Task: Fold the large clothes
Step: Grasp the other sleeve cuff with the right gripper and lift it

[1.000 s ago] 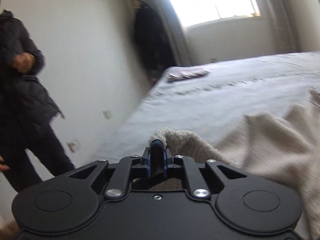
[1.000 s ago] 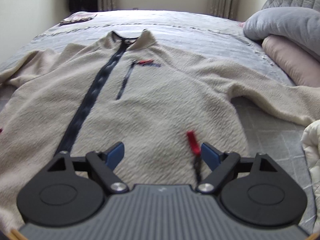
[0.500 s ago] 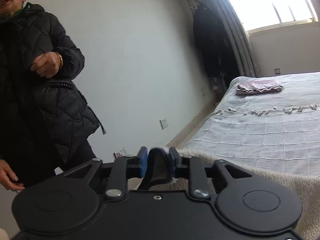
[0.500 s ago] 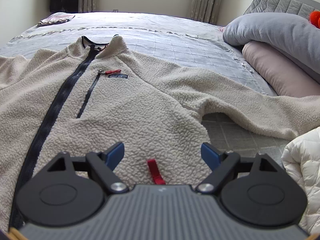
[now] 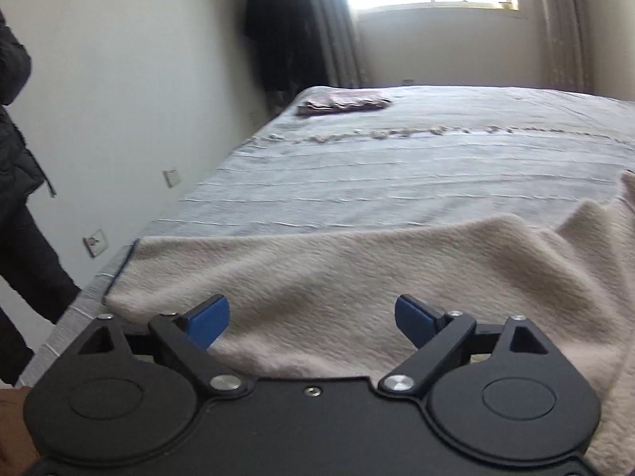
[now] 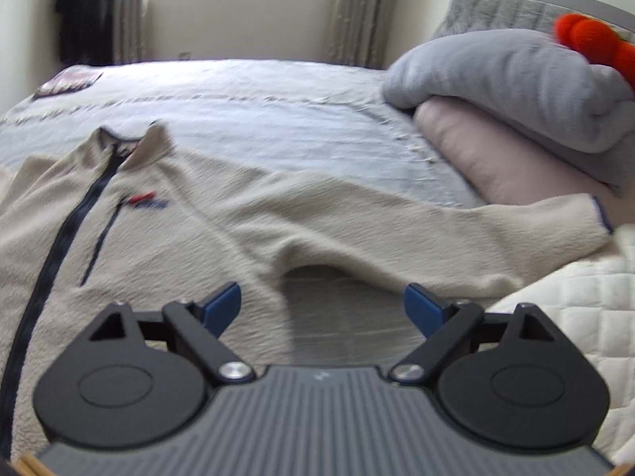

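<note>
A cream fleece jacket (image 6: 190, 214) with a dark front zipper lies face up, spread on the grey bed (image 6: 278, 95). Its one sleeve (image 6: 456, 234) stretches right toward the pillows. Its other sleeve (image 5: 337, 269) lies flat across the left wrist view, cuff near the bed's left edge. My left gripper (image 5: 311, 319) is open and empty, just above that sleeve. My right gripper (image 6: 323, 309) is open and empty, over the gap between the jacket's body and the right sleeve.
Grey and pink pillows (image 6: 516, 91) are stacked at the right with a red-orange item (image 6: 591, 39) on top. A white quilted garment (image 6: 575, 309) lies at the lower right. A folded cloth (image 5: 345, 101) sits at the bed's far corner. A person in black (image 5: 20, 198) stands left of the bed.
My left gripper was shut on the sleeve end and has opened; the sleeve now lies flat on the bed. My right gripper has shifted right, from the jacket's body toward the right sleeve.
</note>
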